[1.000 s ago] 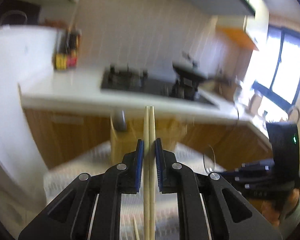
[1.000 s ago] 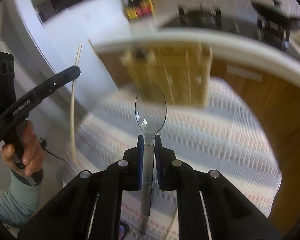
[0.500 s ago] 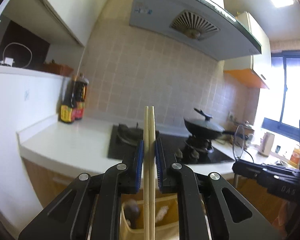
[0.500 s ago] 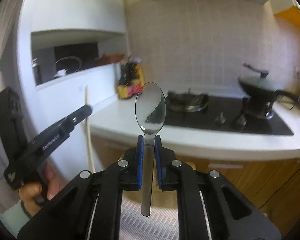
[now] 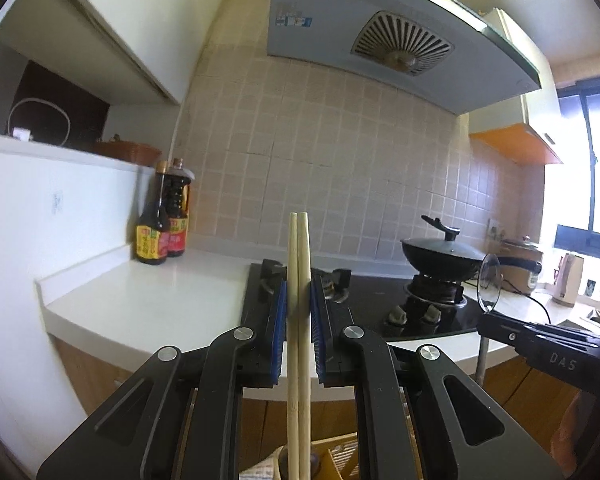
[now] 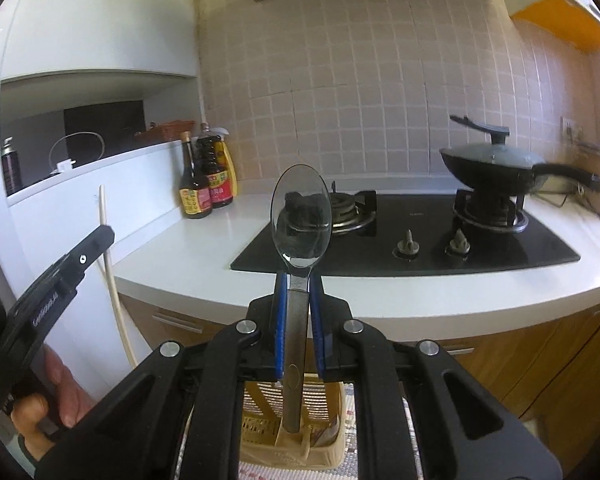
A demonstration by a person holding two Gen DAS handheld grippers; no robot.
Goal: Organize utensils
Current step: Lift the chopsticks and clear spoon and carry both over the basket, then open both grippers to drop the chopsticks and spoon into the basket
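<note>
My left gripper [image 5: 298,292] is shut on a pair of pale wooden chopsticks [image 5: 299,320], held upright. Below them the top of a yellow utensil holder [image 5: 336,456] shows. My right gripper [image 6: 299,280] is shut on a metal spoon [image 6: 301,216], bowl up, its handle end hanging just above the yellow slotted utensil holder [image 6: 260,424]. The right gripper with the spoon also shows at the right of the left wrist view [image 5: 540,344]. The left gripper with the chopsticks shows at the left of the right wrist view [image 6: 60,276].
A white counter [image 6: 204,256] carries a black gas hob [image 6: 412,240], a lidded black wok [image 6: 488,164] and sauce bottles [image 6: 206,184]. Wooden cabinets [image 6: 540,364] stand below. A striped cloth [image 6: 412,436] lies under the holder. A range hood [image 5: 380,28] hangs above.
Both grippers have tilted upward from looking down at the holder and cloth to looking level at the counter and hob. Both stay shut on their utensils.
</note>
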